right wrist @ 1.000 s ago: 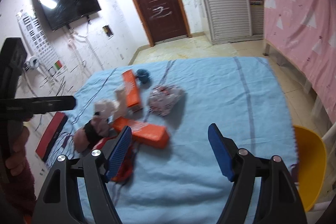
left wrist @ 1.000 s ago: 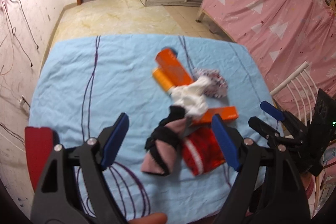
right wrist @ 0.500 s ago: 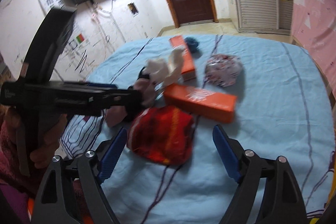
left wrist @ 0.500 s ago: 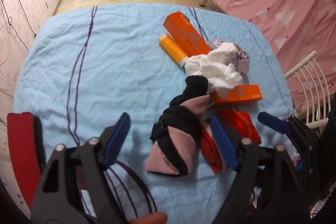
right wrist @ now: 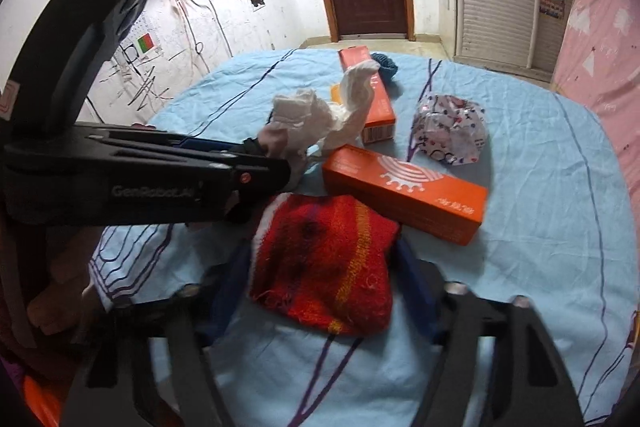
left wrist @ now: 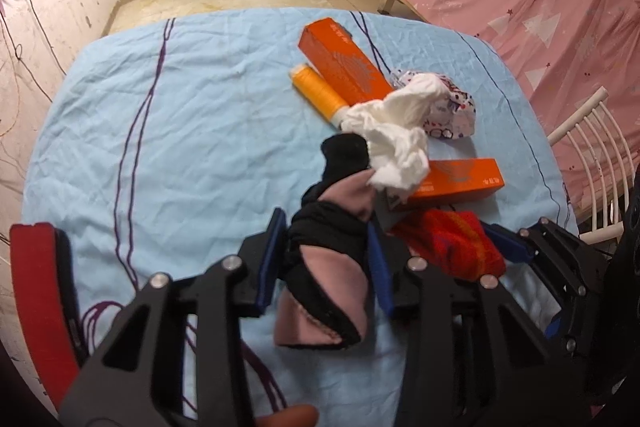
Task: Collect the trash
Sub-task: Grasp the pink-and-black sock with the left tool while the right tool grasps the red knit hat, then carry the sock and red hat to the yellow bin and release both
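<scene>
Closing left gripper (left wrist: 326,263) on black-pink sock (left wrist: 326,279), pads already pressing its sides. Closing right gripper (right wrist: 324,279) around red cloth (right wrist: 324,263) at 3 o'clock of sock. Squeezing fully before lifting, avoiding tissue (left wrist: 394,135) and orange box (left wrist: 452,183) at 12.

Right gripper (right wrist: 324,271) is down over the red knit cloth (right wrist: 322,263) w/ a yellow stripe, jaws closing, cloth sits right btwn the blue pads. Left gripper (right wrist: 264,167) comes in from the left side, tip buried in the white crumpled tissue (right wrist: 320,115) + pinkish fabric. Long orange box (right wrist: 404,193) lies just behind the cloth, 2nd orange box (right wrist: 374,107) further back, patterned mask (right wrist: 454,129) to the right, all on the light blue sheet (right wrist: 540,227).
</scene>
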{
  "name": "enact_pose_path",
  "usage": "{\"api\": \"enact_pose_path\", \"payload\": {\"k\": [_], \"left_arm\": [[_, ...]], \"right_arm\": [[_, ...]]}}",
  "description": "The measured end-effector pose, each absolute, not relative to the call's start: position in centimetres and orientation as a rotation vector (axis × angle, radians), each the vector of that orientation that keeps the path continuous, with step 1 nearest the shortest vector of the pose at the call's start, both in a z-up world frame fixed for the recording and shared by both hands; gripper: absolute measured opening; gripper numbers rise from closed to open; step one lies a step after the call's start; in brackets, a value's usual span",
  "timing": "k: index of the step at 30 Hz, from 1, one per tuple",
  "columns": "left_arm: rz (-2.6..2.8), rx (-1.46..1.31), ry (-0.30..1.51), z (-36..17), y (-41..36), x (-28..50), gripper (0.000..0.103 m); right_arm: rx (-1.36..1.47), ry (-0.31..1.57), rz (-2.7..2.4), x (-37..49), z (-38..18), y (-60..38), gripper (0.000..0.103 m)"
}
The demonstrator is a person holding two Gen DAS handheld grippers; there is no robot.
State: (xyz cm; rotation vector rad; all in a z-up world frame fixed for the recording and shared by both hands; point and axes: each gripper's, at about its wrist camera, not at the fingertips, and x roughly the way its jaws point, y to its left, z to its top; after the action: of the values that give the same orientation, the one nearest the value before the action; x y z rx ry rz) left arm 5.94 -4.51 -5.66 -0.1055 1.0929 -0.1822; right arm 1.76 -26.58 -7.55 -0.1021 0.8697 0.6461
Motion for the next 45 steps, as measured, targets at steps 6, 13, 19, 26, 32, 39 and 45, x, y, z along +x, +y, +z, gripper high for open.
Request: {"api": "enact_pose_path", "payload": {"k": [6, 13, 19, 26, 32, 39, 45], "left_arm": [[-0.214, -0.136, 1.095, -5.3, -4.8, 5.4, 0.037], [-0.218, -0.121, 1.036, -2.9, -5.3, 4.2, 0.037], [-0.237, -0.102, 0.977, -0.5, -6.4, 3.4, 0.037], [-0.263, -0.069, 0.961, 0.4, -8.7, 3.7, 0.037], [-0.312, -0.011, 0.946, 1.5, -12.5, 4.1, 0.037], [-0.386, 0.063, 0.935, 2.1, -17.7, 4.4, 0.037], [-0.436, 0.103, 0.95, 1.9, -22.1, 5.0, 0.037]], "right_arm": [[-0.05, 0.83, 0.645, 1.9, -6.9, -28.5, 0.021], [0.038, 0.785, 0.634, 1.5, -5.4, -31.8, 0.021], [0.093, 0.72, 0.58, 1.1, -3.8, -35.5, 0.021], [0.142, 0.682, 0.511, 1.2, -2.8, -39.4, 0.021], [0.205, 0.639, 0.43, 1.4, -2.4, -43.8, 0.021], [0.222, 0.59, 0.325, 0.4, -1.5, -49.1, 0.021], [0.226, 0.551, 0.246, -0.1, -0.9, -52.9, 0.021]]}}
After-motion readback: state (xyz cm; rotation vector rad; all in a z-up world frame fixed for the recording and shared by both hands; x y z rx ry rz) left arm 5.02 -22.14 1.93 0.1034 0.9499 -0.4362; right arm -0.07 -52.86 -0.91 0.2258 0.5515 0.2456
